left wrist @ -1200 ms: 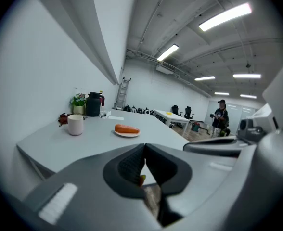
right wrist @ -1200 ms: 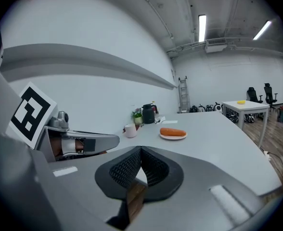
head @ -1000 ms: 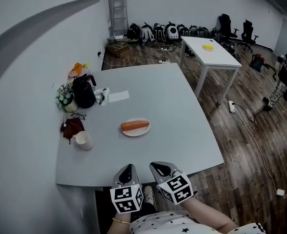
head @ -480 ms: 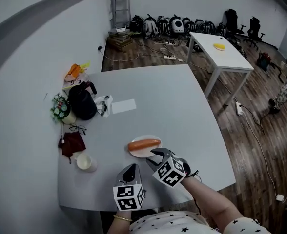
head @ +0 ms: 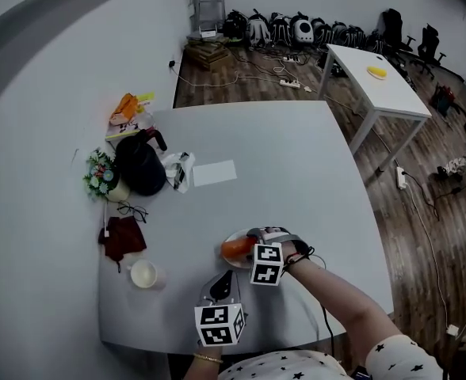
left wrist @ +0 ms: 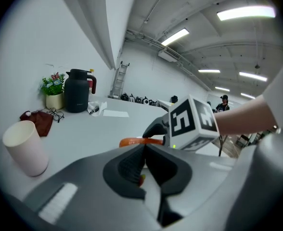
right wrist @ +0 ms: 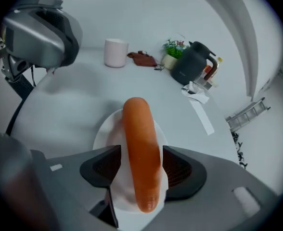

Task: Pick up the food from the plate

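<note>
An orange sausage (right wrist: 140,148) lies lengthwise on a small white plate (right wrist: 105,131) near the front of the grey table. My right gripper (right wrist: 141,167) straddles it, one jaw on each side; the jaws are opening and the pads do not press on the sausage. From the head view the right gripper (head: 254,238) covers most of the plate (head: 231,236), with one end of the sausage (head: 233,249) showing at its left. My left gripper (head: 223,282) hovers just in front of the plate, jaws shut with nothing in them (left wrist: 144,150). It looks at the sausage (left wrist: 136,141) from behind.
A white cup (head: 143,274) stands left of the plate. Behind it lie a dark red cloth (head: 122,237) and glasses. A black kettle (head: 140,165), a small plant pot (head: 102,176) and a paper slip (head: 215,172) sit farther back. A second white table (head: 376,85) stands at the far right.
My right gripper travelled from the table's front edge out to the plate and its jaws now flank the sausage. The left gripper came forward a little over the table.
</note>
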Available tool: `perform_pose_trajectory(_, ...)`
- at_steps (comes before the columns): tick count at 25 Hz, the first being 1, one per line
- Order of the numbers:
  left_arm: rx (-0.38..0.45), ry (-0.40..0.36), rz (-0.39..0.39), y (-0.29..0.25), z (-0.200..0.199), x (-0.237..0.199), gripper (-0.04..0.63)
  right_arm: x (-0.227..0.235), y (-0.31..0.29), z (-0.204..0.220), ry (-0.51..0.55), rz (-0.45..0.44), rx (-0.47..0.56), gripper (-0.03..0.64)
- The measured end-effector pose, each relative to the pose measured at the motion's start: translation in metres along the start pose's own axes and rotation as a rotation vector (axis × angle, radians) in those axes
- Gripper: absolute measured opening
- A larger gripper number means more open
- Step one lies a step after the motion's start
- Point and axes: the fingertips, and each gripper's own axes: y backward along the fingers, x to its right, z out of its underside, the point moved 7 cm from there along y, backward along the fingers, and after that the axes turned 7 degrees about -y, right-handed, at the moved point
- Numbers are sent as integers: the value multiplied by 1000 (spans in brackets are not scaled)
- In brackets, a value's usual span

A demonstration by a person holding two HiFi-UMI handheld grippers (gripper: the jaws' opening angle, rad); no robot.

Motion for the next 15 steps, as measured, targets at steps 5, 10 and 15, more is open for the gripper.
perform_pose_trajectory(5,-19,13,-6,-4,5,0,8,10,-10,-2,5,-188,-39,244)
perform_pose_trajectory(10,-23,17,-15,-3,7,1,8,9,-11,-5,42,-211,-56,212)
perform_pose_trajectory(15,-9,19,-28,3,4,1,8,3,-5,-1,-15,-144,-20,212)
